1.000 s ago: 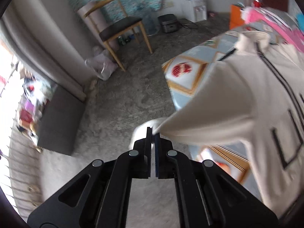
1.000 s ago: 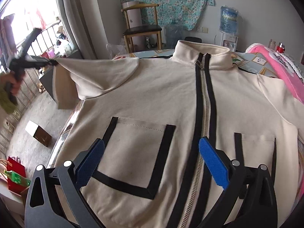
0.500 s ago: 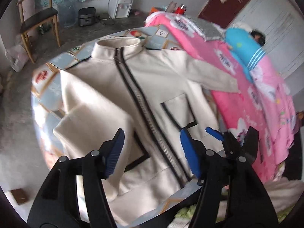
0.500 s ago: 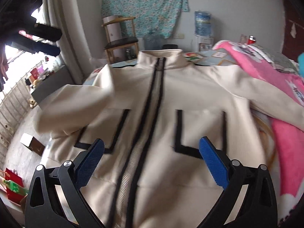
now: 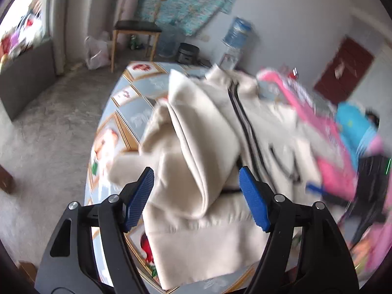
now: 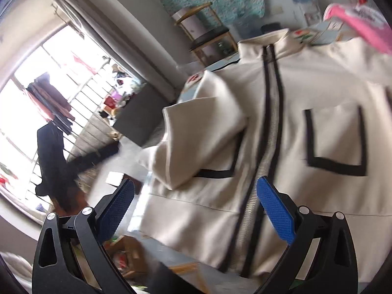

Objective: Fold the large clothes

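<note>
Lying zipped, cream jacket (image 6: 306,132) with 1 sleeve (image 6: 203,127) folded inward.

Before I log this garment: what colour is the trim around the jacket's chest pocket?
Black trim on the cream zip-up jacket; clearest in the right wrist view.

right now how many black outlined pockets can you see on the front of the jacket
2. On the jacket, one pocket lies fully in view right of the zipper; the other pocket, left of it, is mostly covered by the folded sleeve.
</note>
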A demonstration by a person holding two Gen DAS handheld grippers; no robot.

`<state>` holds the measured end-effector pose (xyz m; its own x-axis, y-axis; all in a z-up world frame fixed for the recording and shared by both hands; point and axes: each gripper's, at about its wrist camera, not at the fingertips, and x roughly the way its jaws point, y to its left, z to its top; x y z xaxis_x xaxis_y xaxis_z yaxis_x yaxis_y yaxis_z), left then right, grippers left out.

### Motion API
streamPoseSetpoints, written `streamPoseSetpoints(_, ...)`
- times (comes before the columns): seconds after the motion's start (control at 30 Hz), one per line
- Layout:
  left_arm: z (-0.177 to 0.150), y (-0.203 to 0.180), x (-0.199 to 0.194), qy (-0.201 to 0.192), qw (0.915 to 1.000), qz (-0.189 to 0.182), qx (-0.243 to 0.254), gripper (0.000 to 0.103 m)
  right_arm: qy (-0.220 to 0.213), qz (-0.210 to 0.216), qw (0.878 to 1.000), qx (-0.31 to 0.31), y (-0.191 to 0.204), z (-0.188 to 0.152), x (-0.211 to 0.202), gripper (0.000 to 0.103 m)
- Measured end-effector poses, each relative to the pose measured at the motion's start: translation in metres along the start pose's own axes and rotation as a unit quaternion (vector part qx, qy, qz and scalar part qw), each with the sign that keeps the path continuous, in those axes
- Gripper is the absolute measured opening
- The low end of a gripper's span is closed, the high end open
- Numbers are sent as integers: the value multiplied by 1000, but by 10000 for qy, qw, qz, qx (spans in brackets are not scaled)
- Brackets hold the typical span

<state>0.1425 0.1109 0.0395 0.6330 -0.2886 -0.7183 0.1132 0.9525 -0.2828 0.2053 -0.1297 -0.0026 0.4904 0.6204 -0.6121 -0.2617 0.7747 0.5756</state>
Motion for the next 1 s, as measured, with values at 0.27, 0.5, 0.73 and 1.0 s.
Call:
streamPoseSetpoints(0.27, -43, -33, 103, 946, 9779, 1304, 1336, 43, -18, -362, 9993, 85, 11, -26, -2, 97)
streamPoseSetpoints(0.5, 21, -21, 74, 873, 9957, -49, 313, 4, -252, -936, 9939, 517, -32, -40, -39, 97)
streamPoseSetpoints(0.73, 100, -1, 39, 148, 9176, -3519, -1842, 17, -530, -1006, 9893, 912, -58, -44, -63, 97)
streamPoseSetpoints(1.0, 14, 10, 71, 533, 9245, -2976, -2323, 48, -596, -1091, 9865, 1069, -76, -47, -73, 97)
